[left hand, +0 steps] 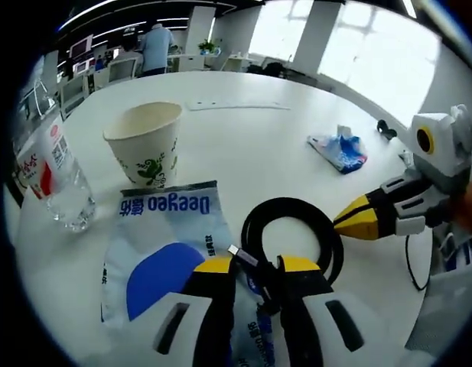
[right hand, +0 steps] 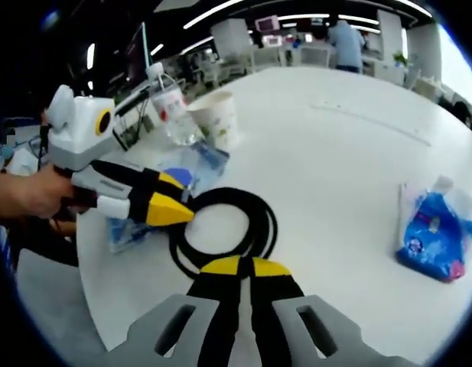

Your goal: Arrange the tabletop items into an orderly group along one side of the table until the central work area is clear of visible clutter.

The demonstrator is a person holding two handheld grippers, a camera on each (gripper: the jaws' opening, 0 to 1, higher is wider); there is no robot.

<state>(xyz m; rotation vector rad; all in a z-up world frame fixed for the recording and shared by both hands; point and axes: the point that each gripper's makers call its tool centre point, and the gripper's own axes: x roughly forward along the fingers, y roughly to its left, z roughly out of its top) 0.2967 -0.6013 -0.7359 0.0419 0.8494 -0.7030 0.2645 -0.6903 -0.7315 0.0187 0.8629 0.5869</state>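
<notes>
A black cable [left hand: 293, 210] lies coiled on the white table [left hand: 243, 130], partly on a blue-and-white Deeyeo tissue pack [left hand: 159, 229]. My left gripper [left hand: 256, 265] is shut on the cable near its plug end, which pokes out between the yellow tips. From the right, my right gripper [left hand: 350, 222] points at the coil's edge, tips together. In the right gripper view, my right gripper [right hand: 245, 266] is shut just at the near rim of the cable [right hand: 262, 222], with nothing seen between its jaws. The left gripper [right hand: 186, 212] comes in from the left, held by a hand [right hand: 29, 195].
A paper cup [left hand: 148, 141] and a water bottle [left hand: 52, 176] stand behind the tissue pack. A small blue tissue packet [left hand: 339, 149] lies apart on the right. A thin black wire [left hand: 411, 267] hangs at the table's edge. Desks and a person [left hand: 155, 46] are far behind.
</notes>
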